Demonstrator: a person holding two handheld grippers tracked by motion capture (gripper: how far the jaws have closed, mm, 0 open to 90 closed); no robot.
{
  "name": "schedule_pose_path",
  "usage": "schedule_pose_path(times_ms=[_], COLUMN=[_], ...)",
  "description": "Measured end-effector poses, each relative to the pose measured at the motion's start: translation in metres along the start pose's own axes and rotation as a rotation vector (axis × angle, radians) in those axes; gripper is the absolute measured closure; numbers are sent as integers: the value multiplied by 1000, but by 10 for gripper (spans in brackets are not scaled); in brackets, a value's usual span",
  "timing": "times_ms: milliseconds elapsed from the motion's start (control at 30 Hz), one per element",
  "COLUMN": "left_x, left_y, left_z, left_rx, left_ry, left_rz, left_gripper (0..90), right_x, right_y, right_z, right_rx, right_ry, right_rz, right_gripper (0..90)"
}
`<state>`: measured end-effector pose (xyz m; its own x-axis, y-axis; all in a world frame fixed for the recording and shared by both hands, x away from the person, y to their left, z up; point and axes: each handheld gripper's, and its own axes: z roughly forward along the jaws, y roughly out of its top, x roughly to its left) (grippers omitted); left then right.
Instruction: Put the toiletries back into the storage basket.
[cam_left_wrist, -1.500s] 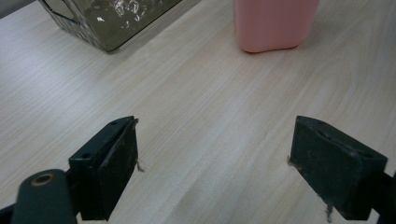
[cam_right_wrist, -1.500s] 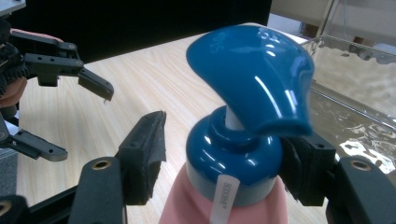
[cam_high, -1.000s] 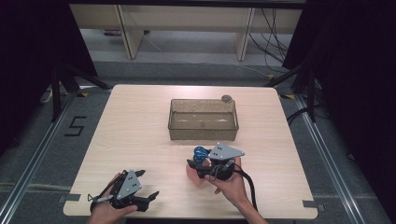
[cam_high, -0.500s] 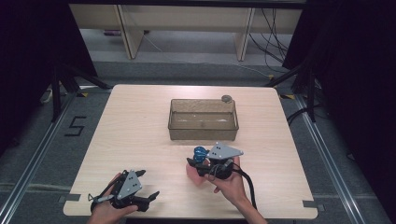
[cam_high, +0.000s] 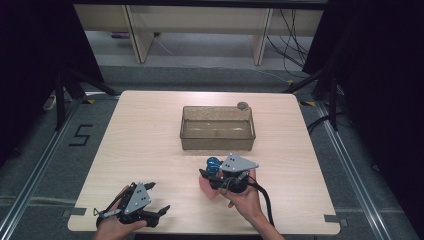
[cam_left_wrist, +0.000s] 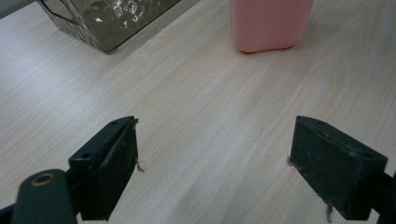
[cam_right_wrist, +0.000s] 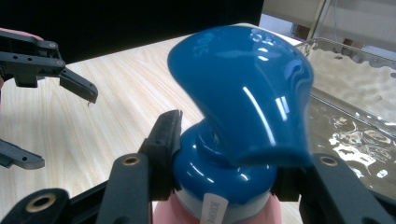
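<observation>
Between the right gripper's (cam_right_wrist: 224, 177) jaws, which have just been closing, sits the pink bottle's (cam_high: 207, 186) blue pump collar (cam_right_wrist: 219, 163), clamped; the left gripper's (cam_left_wrist: 229, 168) jaws stand apart over bare worktop (cam_high: 150, 145).

Right tongs (cam_high: 212, 172) newly clamped on blue pump cap (cam_high: 213, 164).

Even overhead light, dark surrounds; glare streaks on the blue pump cap (cam_right_wrist: 243, 88), its near edge blurred
</observation>
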<state>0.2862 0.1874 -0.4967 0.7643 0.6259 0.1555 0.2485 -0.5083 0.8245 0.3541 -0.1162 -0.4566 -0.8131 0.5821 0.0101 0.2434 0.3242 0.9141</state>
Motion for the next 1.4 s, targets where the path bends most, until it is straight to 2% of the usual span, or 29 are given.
schedule_pose_path(times_ms=[67, 100, 200, 233, 300, 333, 500, 533, 567, 633, 700, 733, 767, 833, 900, 933, 1067, 1100, 1400], left_x=[1, 1, 0, 1, 2, 2, 2, 2, 2, 2, 2, 2, 2, 2, 3, 2, 3, 2, 3], left_y=[0, 0, 0, 0, 0, 0, 0, 0, 0, 0, 0, 0, 0, 0, 0, 0, 0, 0, 0], left_z=[-1, -1, 1, 0, 0, 0, 0, 0, 0, 0, 0, 0, 0, 0, 0, 0, 0, 0, 0], left_rx=[-1, -2, -9, 9, 16, 16, 9, 7, 9, 8, 8, 9, 10, 12, 11, 8, 11, 10, 12], left_ry=[-6, -4, 2, -2, -6, -4, 3, 2, 1, -1, -1, -2, -3, -4, 6, 0, 1, -2, -3], left_rz=[2, 1, -2, 14, 17, 18, 11, 11, 11, 11, 9, 9, 9, 7, 14, 10, 10, 11, 8], left_gripper=[148, 148, 148, 148, 148, 148, 148, 148, 148, 148, 148, 148, 148, 148, 148, 148, 148, 148, 148], right_x=[-1, 0, -2, -2, -3, -4, -8, -11, -11, -11, -13, -15, -15, -17, -18, -19, -22, -23, -30], right_y=[1, 1, 4, 4, 5, 6, 11, 13, 15, 16, 19, 21, 21, 27, 28, 30, 36, 37, 47], right_z=[0, 0, -3, -3, -5, -5, -6, -6, -7, -7, -6, -7, -8, -8, -7, -8, -8, -8, -9], right_rx=[-10, -10, -14, -14, -14, -28, -24, -36, -22, -30, -38, -39, -40, -31, -50, -40, -38, -39, -45], right_ry=[-14, -3, -3, -3, -4, -16, -14, -27, -22, -24, -13, -25, -39, -25, -20, -37, -34, -37, -43], right_rz=[-16, 5, 10, 10, 11, -5, 10, -4, 11, 15, 16, -5, 9, 17, 13, 5, 15, 2, 28], right_gripper=[532, 532, 532, 532, 532, 533, 533, 533, 533, 532, 533, 533, 533, 533, 533, 533, 533, 533, 533])
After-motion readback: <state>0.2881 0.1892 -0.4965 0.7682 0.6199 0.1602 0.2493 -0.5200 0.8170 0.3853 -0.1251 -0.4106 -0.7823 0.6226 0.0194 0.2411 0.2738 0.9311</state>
